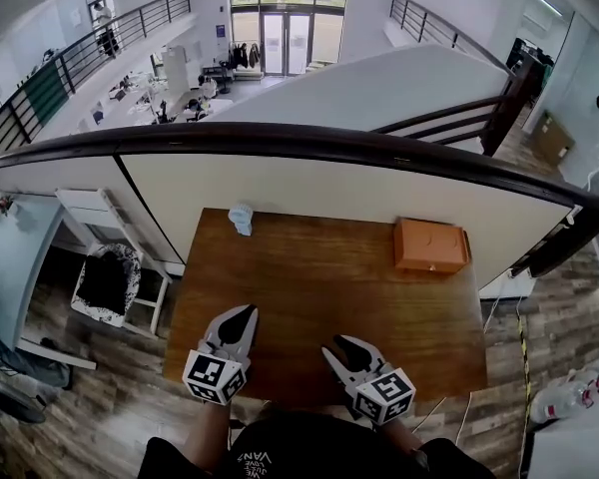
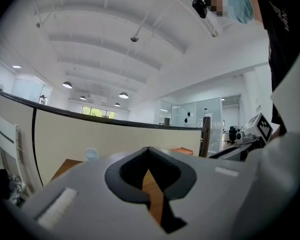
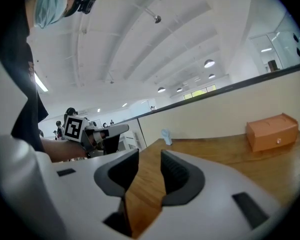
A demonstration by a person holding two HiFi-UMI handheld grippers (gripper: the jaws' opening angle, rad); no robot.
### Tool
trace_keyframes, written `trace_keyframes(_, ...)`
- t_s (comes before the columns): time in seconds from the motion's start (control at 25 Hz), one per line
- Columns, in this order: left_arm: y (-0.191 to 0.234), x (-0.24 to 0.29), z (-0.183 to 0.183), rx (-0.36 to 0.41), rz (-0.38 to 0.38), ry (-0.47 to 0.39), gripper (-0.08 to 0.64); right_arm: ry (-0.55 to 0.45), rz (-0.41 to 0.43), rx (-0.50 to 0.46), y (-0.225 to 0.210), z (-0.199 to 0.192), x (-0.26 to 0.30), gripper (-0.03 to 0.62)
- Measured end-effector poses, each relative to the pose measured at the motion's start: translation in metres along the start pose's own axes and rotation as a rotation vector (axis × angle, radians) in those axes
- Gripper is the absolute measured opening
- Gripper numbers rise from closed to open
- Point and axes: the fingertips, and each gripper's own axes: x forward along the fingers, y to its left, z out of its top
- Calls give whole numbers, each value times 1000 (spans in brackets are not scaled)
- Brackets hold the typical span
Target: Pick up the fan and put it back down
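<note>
Fan – small, pale blue, standing at the far edge of the wooden desk, just beside the partition wall and well apart from both grippers. Not held, not touched.

Left gripper hovers over the near part of the desk, jaws pressed together with nothing in them. Right gripper sits beside it with jaws wide and empty. An orange box is at the far right of the desk, well clear of the fan.

Risks:
- The fan looks light and top-heavy, so a nudge from closed left jaws would likely tip it or shove it into the wall.
- A grip high on the head could let it swing or slip on the lift.
- It stands near the desk's far left corner – a sideways knock could send it off.

Hard to read: the fan is tiny in every view, so its base, stem and facing are unclear; it is probably a handheld type on a stand. The person's body cuts off the near desk edge.
</note>
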Motion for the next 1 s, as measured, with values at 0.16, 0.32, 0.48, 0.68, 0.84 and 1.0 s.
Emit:
trace_keyframes(0.16, -26, -13, -6, -16, 24, 30, 11, 0, 5, -6, -1, -4, -21, 122)
trace_keyframes(0.32, -55, -23, -17, -29, 27, 53, 11, -1, 6, -10, -4, -8, -43, 82)
trace_keyframes(0.48, -79, -30, -26, -27, 27, 70, 11, -7, 22, -25, -4, -11, -57, 55)
trace_keyframes(0.68, -107, -37, -32, -19, 11, 76, 11, -10, 46, -32, 2, -15, -72, 37)
trace_keyframes(0.84, -126, -42, -34, -4, -7, 79, 11, 0, 51, -53, 4, -21, -83, 26)
trace_keyframes(1.0, -138, -50, -39, 1, -11, 87, 11, 16, 54, -61, 8, -26, -91, 15)
